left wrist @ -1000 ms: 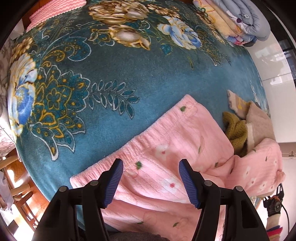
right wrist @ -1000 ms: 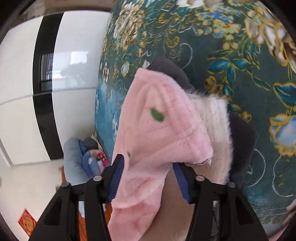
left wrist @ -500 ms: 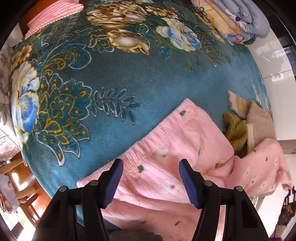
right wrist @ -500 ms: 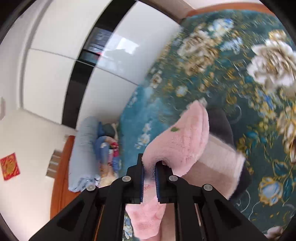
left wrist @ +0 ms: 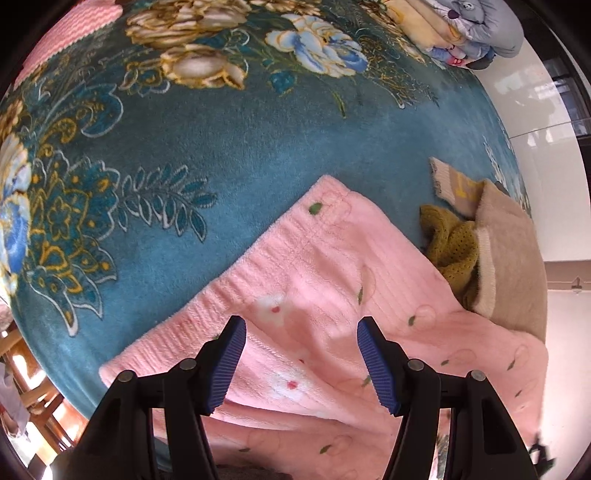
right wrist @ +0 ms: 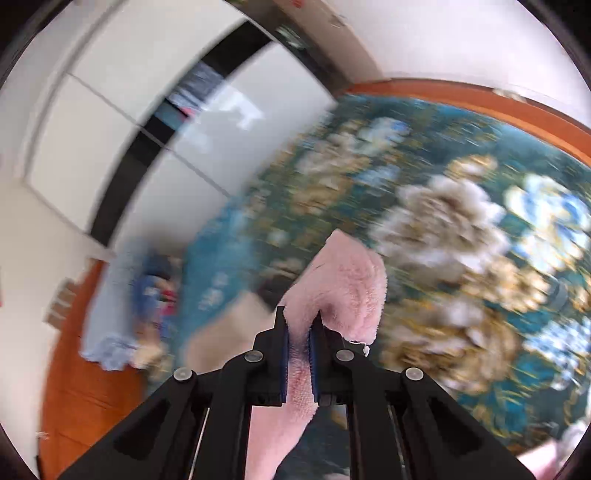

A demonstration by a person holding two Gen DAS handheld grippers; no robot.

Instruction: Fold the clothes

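Observation:
A pink fleece garment with small green and red spots lies spread on the teal floral blanket, its ribbed waistband toward the upper left. My left gripper is open and hovers just above the garment near the waistband, holding nothing. My right gripper is shut on a fold of the pink garment and holds it lifted above the blanket. The right wrist view is blurred by motion.
A mustard knit piece and a beige garment lie right of the pink one. Folded bedding is stacked at the far right corner. A pink ribbed cloth lies far left. A white wardrobe stands beyond the bed.
My right gripper closed on the pink garment's end and lifted it up, swinging over the blanket. The left gripper stayed open and drifted slightly over the garment.

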